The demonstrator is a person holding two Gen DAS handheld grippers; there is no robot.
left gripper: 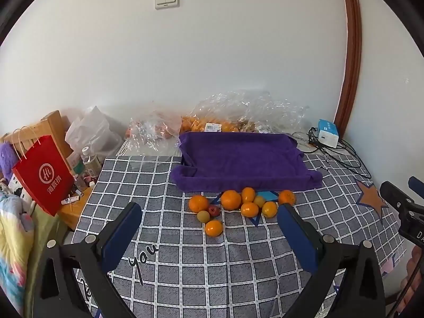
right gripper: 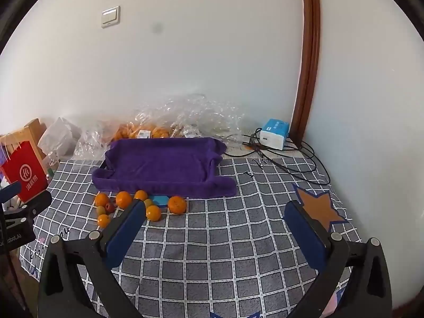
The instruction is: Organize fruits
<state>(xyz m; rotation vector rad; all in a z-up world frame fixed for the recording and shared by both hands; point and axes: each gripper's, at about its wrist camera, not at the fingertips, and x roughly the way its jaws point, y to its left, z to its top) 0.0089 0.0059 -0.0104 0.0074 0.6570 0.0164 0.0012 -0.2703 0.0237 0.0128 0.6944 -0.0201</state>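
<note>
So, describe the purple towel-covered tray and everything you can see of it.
The purple tray is a shallow rectangular tray wholly draped in deep purple terry cloth, its raised rim showing as soft folds, corners hanging loosely. Nothing lies inside it. It sits flat on the checked grey tablecloth, towards the wall. Clear plastic bags crowd its far edge; the loose fruits lie along its near edge, the closest about touching the cloth. Neither gripper touches it.

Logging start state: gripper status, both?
Left gripper: open, holding nothing.
Right gripper: open, holding nothing.
</note>
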